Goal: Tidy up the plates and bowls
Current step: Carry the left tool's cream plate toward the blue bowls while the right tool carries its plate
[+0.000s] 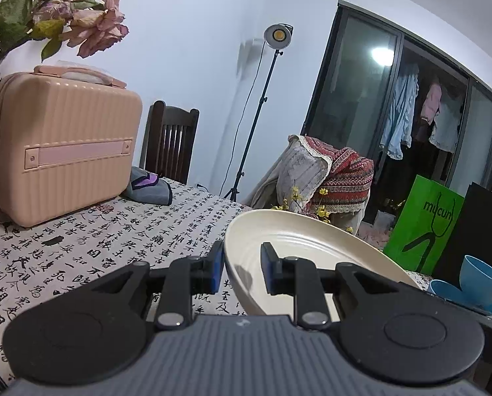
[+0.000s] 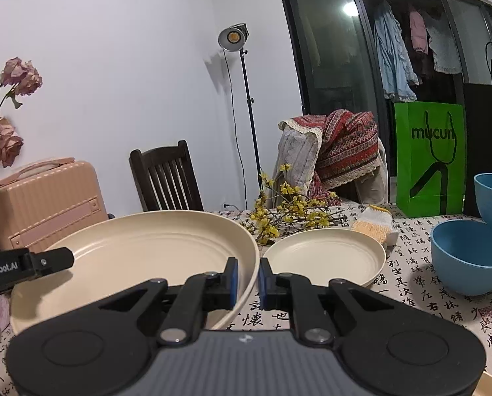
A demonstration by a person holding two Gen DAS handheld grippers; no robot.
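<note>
Large plate [image 1: 312, 247]: near rim is being hidden behind the left gripper [image 1: 242, 269], which is pinching it.
Right gripper [image 2: 247, 279]: opposite rim is being pinched.
Small plate [image 2: 328, 254]: is being shown by right view only.

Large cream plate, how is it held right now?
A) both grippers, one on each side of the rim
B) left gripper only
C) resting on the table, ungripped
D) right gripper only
A: the left gripper pinches the large cream plate's rim on one side, and the right gripper clamps the opposite edge; the plate sits tilted above the tablecloth, beside the smaller cream plate.
</note>
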